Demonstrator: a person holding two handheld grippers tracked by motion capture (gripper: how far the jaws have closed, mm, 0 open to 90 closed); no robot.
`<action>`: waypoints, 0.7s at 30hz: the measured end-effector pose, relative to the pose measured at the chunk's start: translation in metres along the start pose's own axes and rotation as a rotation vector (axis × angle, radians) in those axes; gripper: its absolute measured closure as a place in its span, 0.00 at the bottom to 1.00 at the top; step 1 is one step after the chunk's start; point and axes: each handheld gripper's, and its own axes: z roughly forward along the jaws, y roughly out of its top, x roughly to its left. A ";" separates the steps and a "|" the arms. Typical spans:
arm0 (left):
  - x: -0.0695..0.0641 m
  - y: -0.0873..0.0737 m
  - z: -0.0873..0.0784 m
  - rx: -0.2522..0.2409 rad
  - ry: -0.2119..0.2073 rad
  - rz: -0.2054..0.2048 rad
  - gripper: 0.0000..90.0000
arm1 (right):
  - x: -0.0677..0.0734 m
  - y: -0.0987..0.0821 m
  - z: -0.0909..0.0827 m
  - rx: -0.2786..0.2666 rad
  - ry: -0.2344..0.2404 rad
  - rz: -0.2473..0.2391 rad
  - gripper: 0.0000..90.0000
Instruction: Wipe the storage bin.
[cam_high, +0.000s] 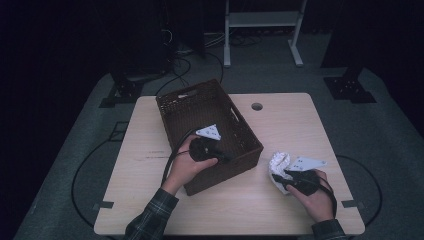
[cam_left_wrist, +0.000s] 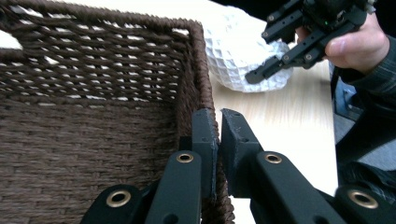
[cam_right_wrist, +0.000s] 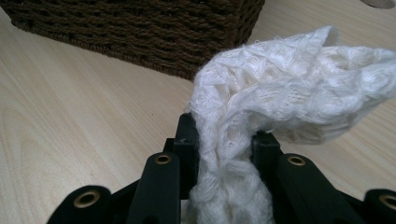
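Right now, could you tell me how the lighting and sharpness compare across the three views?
High view: dim, dark surroundings, table modestly lit, basket soft in detail. Left gripper view: brighter, basket weave sharp, the near fingers slightly soft, white cloth almost washed out. Right gripper view: evenly lit, cloth fuzzy up close, basket behind reasonably clear.

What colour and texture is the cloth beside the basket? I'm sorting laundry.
White, waffle-knit cloth; clearest in the right gripper view.

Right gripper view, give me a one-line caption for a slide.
Right claw shut on a white knitted cloth on the wooden table, beside a brown woven basket.
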 end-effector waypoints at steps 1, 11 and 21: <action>0.000 0.000 0.002 0.006 0.000 0.002 0.92 | 0.000 0.000 0.000 0.002 0.000 -0.002 0.78; 0.003 -0.001 0.005 0.013 -0.017 -0.014 0.88 | 0.000 0.000 0.000 0.001 0.001 -0.003 0.78; 0.007 -0.002 0.011 0.019 -0.051 -0.047 0.86 | 0.003 0.001 0.001 -0.004 0.008 -0.005 0.78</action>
